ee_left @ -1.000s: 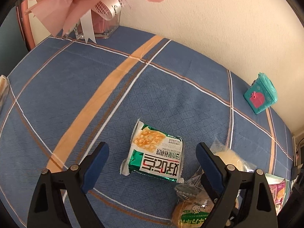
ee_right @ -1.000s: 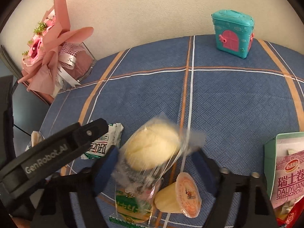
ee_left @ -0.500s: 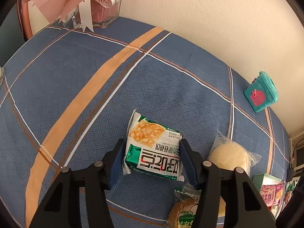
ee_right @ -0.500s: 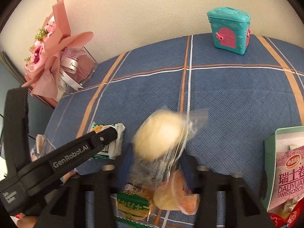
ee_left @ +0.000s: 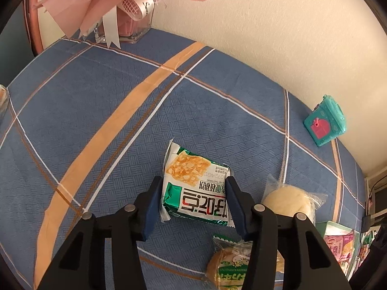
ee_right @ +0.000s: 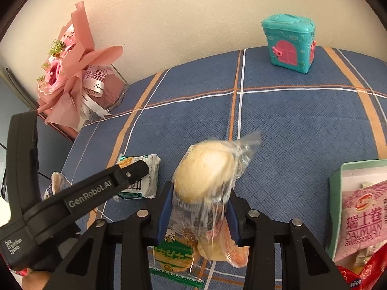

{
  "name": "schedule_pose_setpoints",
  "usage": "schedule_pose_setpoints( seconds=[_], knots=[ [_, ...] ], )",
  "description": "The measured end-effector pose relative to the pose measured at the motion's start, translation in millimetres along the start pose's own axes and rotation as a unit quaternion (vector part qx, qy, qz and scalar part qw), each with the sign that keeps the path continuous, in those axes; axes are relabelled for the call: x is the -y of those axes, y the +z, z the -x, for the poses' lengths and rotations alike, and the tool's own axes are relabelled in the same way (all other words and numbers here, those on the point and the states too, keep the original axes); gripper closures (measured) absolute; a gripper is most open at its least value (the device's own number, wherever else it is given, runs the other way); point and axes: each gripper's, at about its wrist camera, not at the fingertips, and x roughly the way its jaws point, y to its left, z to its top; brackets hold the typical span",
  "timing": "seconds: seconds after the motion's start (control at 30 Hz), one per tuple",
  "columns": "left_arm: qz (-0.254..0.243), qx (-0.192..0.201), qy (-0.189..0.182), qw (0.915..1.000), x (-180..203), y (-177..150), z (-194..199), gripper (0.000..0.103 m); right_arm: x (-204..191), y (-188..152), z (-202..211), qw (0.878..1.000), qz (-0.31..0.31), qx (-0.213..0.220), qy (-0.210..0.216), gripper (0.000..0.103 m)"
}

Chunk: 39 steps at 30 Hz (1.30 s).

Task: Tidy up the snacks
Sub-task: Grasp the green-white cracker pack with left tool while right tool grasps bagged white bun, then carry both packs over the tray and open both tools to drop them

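A green foil snack packet (ee_left: 196, 191) lies on the blue plaid tablecloth (ee_left: 121, 111). My left gripper (ee_left: 193, 181) straddles it; its jaws are closing and both blue pads touch the packet's sides. In the right wrist view the same packet (ee_right: 140, 183) shows under the left gripper's finger (ee_right: 128, 171). My right gripper (ee_right: 200, 191) is shut on a pale round bun in a clear wrapper (ee_right: 205, 169), which sticks up from between the pads. The bun (ee_left: 287, 200) also appears to the right in the left wrist view.
Below the held bun lie a green-printed wrapped bun (ee_right: 174, 253) and an orange jelly cup (ee_right: 229, 249). A green box (ee_right: 336, 193) at the right holds a pink Swiss roll packet (ee_right: 362, 220). A teal toy house (ee_right: 289, 43) and a pink bouquet (ee_right: 72, 84) stand by the wall.
Both grippers have narrowed from wide open. The left pads came in against the green packet's sides. The right pads closed on the bun's wrapper, and the bun now stands upright between them.
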Motion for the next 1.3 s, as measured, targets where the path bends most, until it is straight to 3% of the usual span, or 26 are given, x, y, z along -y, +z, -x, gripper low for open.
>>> schedule_pose_setpoints(
  seconds=[0.57,1.3],
  knots=[
    [-0.016,0.027,0.002,0.9995,25,-13,65,0.050,-7,-6,70,1.000,-0.005,0.021,-0.011,0.061],
    [-0.063,0.059,0.002,0.9963,62,-71,124,0.050,22,-42,151,0.999,-0.031,0.034,-0.017,0.061]
  ],
)
